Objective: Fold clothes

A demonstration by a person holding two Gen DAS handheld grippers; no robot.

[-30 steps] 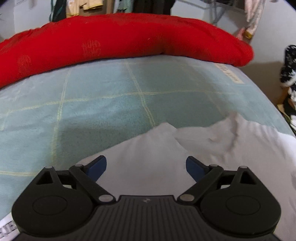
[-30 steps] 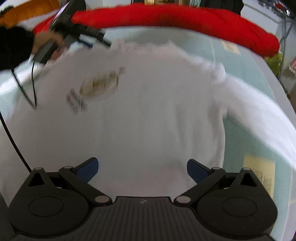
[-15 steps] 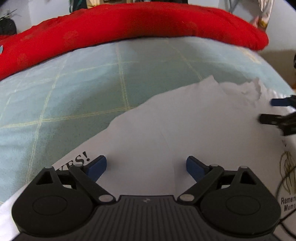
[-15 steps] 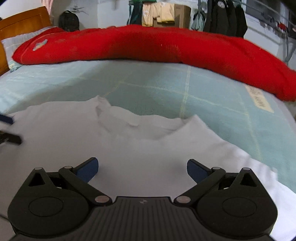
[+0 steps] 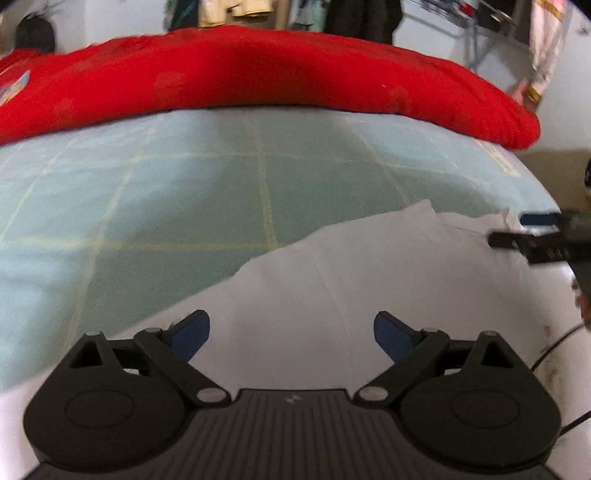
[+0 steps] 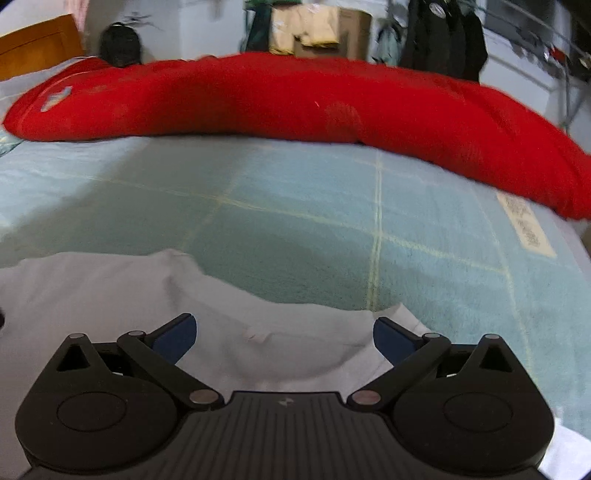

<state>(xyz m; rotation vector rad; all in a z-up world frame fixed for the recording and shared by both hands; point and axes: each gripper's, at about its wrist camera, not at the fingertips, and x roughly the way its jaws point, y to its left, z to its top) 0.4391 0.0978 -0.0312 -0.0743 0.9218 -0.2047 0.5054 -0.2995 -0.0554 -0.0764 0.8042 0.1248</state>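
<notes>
A white T-shirt (image 5: 388, 273) lies spread on the pale green checked bed cover (image 5: 221, 192). My left gripper (image 5: 291, 334) is open just above the shirt's body, nothing between its blue pads. In the left wrist view the right gripper (image 5: 532, 236) shows at the right edge, near the shirt's far edge. In the right wrist view the shirt (image 6: 110, 291) fills the lower left, with its neckline (image 6: 258, 336) between the fingers of my right gripper (image 6: 284, 336), which is open and holds nothing.
A long red quilt roll (image 5: 258, 74) (image 6: 295, 99) lies across the far side of the bed. Beyond it hang clothes (image 6: 443, 40) and stands a cardboard box (image 6: 321, 33). A wooden headboard (image 6: 37, 44) is at the left. A label strip (image 6: 524, 225) marks the cover near the right edge.
Both grippers have moved forward over the shirt. The right gripper came up from the hem end to the neckline. In the left wrist view the right gripper now sits closer to the collar edge.
</notes>
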